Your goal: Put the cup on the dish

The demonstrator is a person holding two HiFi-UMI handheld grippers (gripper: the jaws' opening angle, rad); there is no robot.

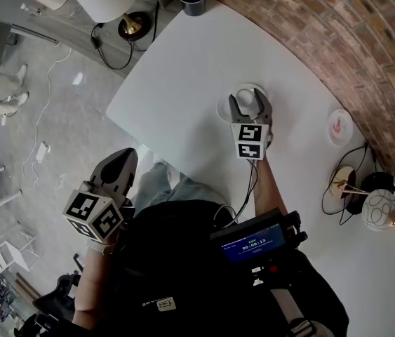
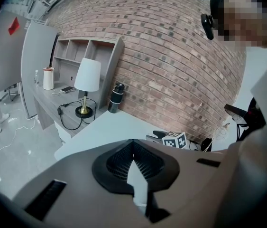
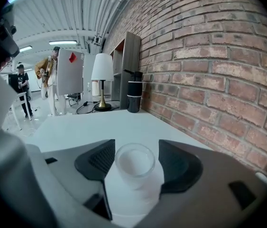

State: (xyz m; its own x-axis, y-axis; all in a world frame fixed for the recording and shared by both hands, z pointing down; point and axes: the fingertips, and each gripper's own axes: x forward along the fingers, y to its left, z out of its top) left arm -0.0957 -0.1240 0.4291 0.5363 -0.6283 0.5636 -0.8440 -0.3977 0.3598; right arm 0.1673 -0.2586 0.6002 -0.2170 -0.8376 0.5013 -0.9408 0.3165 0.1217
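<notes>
The cup (image 3: 134,164) stands upright on the white dish (image 1: 222,109), on the white table (image 1: 183,69) near the brick wall. From how it sits, the cup looks to be where it belongs.

The right gripper (image 3: 135,146) is around the cup. Its two jaws are spread apart, one on each side. The left jaw is very close to the glass and the right jaw shows a small gap, so nothing is being squeezed.

The job now is probably to let go cleanly. The jaws should be wide enough that neither one rubs the cup. Then the gripper should pull straight back or lift straight up, slowly. A sideways nudge could slide the cup off the middle of the dish or tip it (it looks light and see-through).

The left gripper (image 2: 133,146) hangs off the table edge, well away from the dish. Its jaws are closed together and hold nothing. It can wait there.
</notes>
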